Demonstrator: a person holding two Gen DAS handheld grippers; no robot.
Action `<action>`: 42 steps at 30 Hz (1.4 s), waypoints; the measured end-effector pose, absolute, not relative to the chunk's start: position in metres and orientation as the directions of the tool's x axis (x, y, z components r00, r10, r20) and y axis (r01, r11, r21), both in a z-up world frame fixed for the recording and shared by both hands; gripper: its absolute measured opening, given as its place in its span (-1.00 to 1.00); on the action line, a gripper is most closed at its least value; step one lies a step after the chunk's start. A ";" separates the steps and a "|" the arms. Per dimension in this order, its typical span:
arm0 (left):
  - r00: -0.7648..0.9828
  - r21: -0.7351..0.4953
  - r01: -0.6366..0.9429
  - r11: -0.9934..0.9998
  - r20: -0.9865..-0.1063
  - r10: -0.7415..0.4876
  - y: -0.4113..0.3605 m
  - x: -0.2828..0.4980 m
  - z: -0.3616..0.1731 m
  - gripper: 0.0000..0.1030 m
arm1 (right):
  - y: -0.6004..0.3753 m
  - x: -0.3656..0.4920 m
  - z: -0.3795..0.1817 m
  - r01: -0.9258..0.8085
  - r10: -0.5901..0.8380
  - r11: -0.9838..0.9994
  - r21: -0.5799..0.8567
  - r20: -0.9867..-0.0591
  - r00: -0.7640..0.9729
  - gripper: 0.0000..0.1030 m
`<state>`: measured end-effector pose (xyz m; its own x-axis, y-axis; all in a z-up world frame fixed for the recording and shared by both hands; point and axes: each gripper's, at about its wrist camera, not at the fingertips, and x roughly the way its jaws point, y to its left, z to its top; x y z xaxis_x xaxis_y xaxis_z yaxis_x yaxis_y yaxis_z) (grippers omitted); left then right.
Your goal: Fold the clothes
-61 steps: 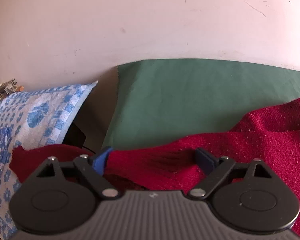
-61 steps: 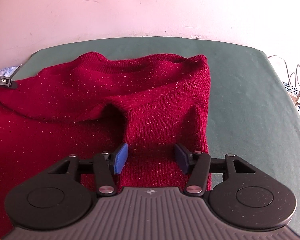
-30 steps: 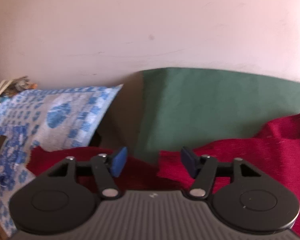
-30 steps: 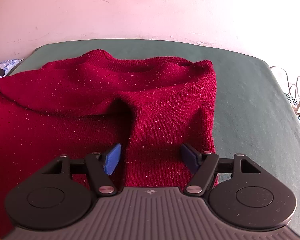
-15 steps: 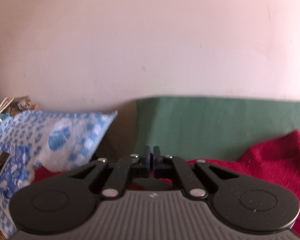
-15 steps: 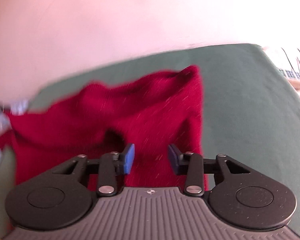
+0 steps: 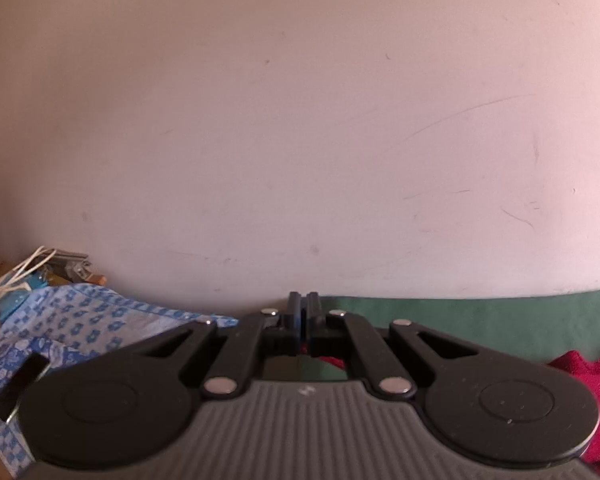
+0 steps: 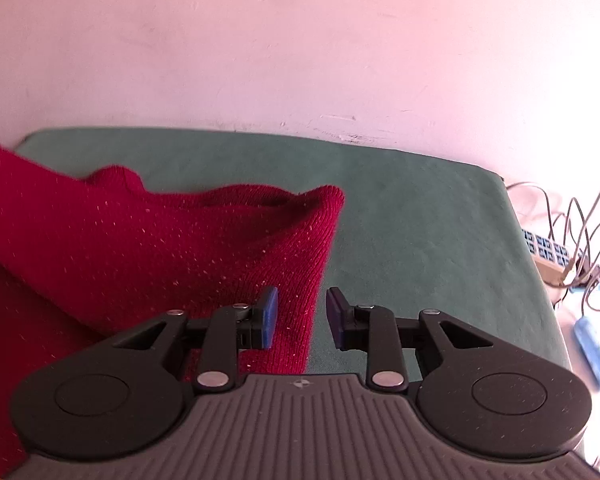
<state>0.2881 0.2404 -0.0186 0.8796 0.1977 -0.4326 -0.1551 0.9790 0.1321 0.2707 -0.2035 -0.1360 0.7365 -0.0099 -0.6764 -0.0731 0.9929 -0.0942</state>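
A red knit sweater (image 8: 160, 248) lies on the green table cover (image 8: 420, 220). Its left part rises up and out of the right wrist view at the left. My right gripper (image 8: 302, 316) hangs over the sweater's right edge with its jaws closing. The edge shows between them, and green cover shows between it and the right pad (image 8: 336, 316). My left gripper (image 7: 304, 314) is shut and raised, facing the wall. A bit of red sweater (image 7: 332, 360) shows just under its pads, and more of it (image 7: 588, 364) at the right.
A pale wall stands right behind the table. A blue-and-white patterned cloth (image 7: 80, 320) and some clutter (image 7: 40, 268) lie to the left. Off the table's right edge are a power strip with cables (image 8: 548, 256) and a blue object (image 8: 592, 352).
My left gripper shut on the sweater's left part and rose, and its view now faces the wall. My right gripper moved right to the sweater's right edge and its jaws narrowed.
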 end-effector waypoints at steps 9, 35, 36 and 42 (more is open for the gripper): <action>0.804 0.207 -0.166 0.964 -0.538 0.253 0.234 0.293 -0.066 -1.00 | -0.198 0.284 -0.133 -0.125 0.012 0.983 -0.133 -0.639 0.769 -0.60; 0.722 0.204 -0.112 0.972 -0.656 0.221 0.221 0.315 -0.065 -1.00 | -0.286 0.340 0.014 -0.032 0.037 0.999 0.020 -0.662 0.748 -0.79; 0.716 0.198 -0.109 0.974 -0.664 0.215 0.221 0.321 -0.054 -1.00 | -0.289 0.347 0.031 -0.035 0.024 0.999 -0.003 -0.672 0.740 -0.78; 0.744 0.260 -0.120 0.958 -0.615 0.260 0.203 0.341 0.000 -1.00 | -0.291 0.379 0.083 -0.016 0.028 1.000 0.024 -0.702 0.712 -0.73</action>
<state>0.3414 0.2030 -0.0005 0.7443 0.2601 -0.6151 -0.1198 0.9581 0.2602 0.3792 -0.2905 0.0833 0.7121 0.0281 -0.7015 -0.0156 0.9996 0.0242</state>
